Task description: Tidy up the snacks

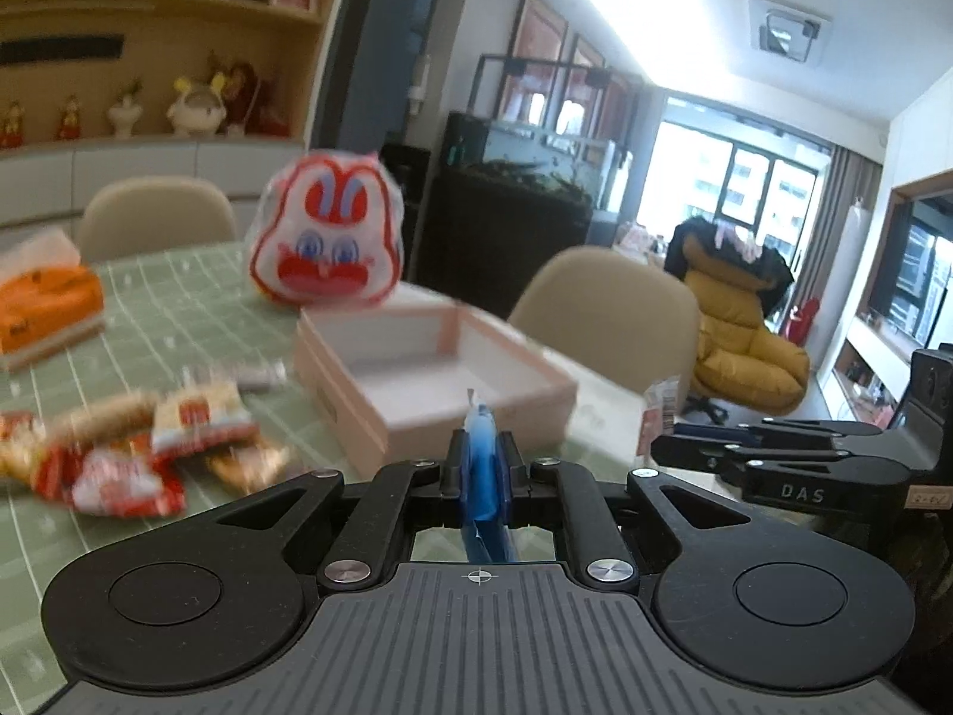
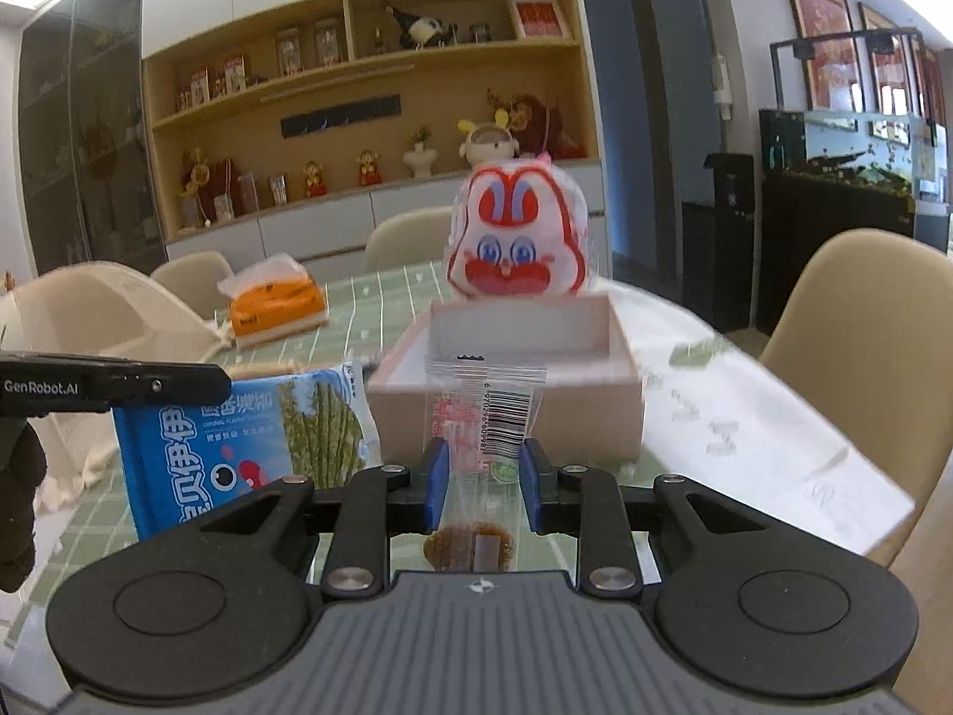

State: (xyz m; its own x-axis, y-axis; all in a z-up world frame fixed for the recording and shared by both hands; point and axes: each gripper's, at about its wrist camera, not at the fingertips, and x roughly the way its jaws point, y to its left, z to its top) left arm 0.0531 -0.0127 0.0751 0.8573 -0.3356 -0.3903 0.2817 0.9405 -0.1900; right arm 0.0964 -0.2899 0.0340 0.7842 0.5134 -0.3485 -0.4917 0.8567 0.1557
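Left claw (image 1: 481, 465): my jaws are clamped tight on a blue snack packet (image 1: 482, 476), seen edge-on, its crimped top poking up past my fingertips. From my right camera the same packet (image 2: 238, 441) shows its face: blue wrapper, white lettering, green stalks printed at one side, hanging below my left claw (image 2: 178, 384).

Right claw (image 2: 483, 476): jaws pressed in on a clear-wrapped snack (image 2: 485, 411) standing upright between them, barcode facing me, a brown piece low in the wrapper near my palm. From the left camera my right claw (image 1: 673, 447) sits off to my right, pointing across.

Ahead of both claws: a pink open box (image 1: 429, 369), white inside, nothing in it that I can see. It lies just beyond my left fingertips and straight ahead of the right ones, where the clear wrapper overlaps its near wall (image 2: 506, 411).

Behind the box: a white-and-red rabbit-face bag (image 1: 327, 232), upright, close to the box's far edge; touching or not, I cannot tell.

Left of my left claw, near: a loose pile of red-and-tan snack packets (image 1: 137, 453) on the green grid tablecloth (image 1: 178, 322), blurred. Further left and back: an orange tissue pack (image 1: 47, 304).

Beige chairs (image 1: 601, 310) stand around the table beyond the box.
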